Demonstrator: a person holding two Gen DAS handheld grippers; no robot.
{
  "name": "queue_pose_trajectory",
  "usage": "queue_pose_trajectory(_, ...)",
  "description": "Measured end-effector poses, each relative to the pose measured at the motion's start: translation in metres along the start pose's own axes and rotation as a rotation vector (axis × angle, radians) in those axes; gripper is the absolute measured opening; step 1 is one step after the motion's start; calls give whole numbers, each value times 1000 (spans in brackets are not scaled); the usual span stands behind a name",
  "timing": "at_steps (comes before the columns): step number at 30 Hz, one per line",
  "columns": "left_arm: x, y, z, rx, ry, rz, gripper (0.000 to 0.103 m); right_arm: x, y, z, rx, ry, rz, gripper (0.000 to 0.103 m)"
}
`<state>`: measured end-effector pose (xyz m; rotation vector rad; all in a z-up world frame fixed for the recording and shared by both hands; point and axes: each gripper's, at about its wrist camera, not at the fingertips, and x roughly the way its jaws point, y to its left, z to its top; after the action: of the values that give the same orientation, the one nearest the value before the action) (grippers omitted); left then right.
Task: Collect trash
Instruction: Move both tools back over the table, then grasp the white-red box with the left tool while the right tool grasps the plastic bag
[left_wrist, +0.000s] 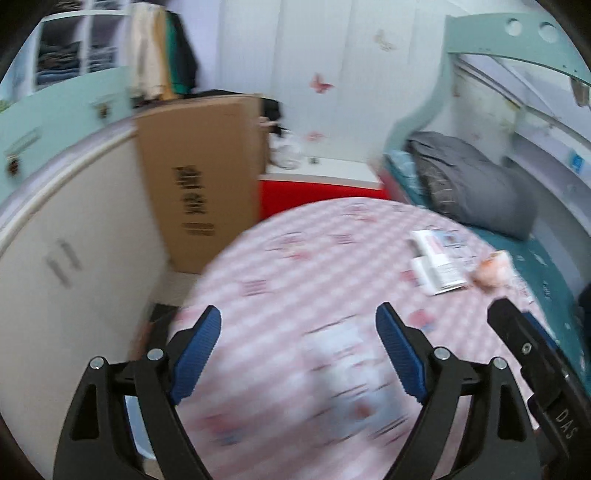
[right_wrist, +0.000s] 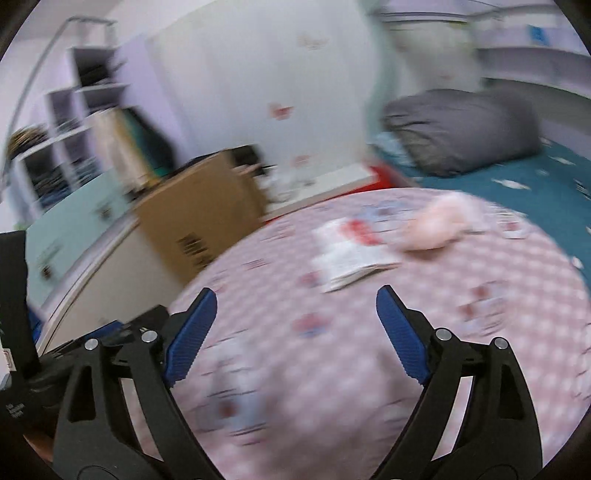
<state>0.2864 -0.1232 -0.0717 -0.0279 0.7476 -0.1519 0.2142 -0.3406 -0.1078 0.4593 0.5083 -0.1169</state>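
A round table with a pink checked cloth (left_wrist: 295, 258) (right_wrist: 369, 369) fills both views, which are blurred. On its far right lie a white printed leaflet (left_wrist: 437, 262) (right_wrist: 351, 254) and a crumpled pinkish wrapper (left_wrist: 493, 269) (right_wrist: 436, 229) beside it. A blurred white paper (left_wrist: 343, 362) (right_wrist: 236, 391) lies nearer, below the fingers. My left gripper (left_wrist: 298, 308) hangs open over the cloth with nothing between its blue pads. The right gripper (right_wrist: 295, 291) is open too, short of the leaflet and holding nothing. In the left wrist view it shows as a black shape (left_wrist: 517, 332) at the right edge.
A tall cardboard box (left_wrist: 199, 177) (right_wrist: 199, 225) leans beside a white cabinet (left_wrist: 74, 258) left of the table. Behind the table stands a red and white bedside unit (left_wrist: 321, 188). To the right is a bed with a teal sheet (right_wrist: 517, 184) and a grey duvet (left_wrist: 472, 181).
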Motion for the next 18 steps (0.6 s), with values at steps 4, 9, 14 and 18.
queue_pose_trajectory(4, 38, -58, 9, 35, 34, -97, 84, 12, -47, 13, 80, -13, -76, 88)
queue_pose_trajectory(9, 82, -111, 20, 108, 92, -142, 84, 34, -90, 29, 194, -29, -112, 88)
queue_pose_trajectory(14, 111, -133, 27, 75, 140, -150, 84, 47, -110, 33, 263, -77, -114, 89)
queue_pose_trajectory(18, 134, -151, 28, 65, 171, -170, 84, 50, -119, 34, 300, -71, -87, 89)
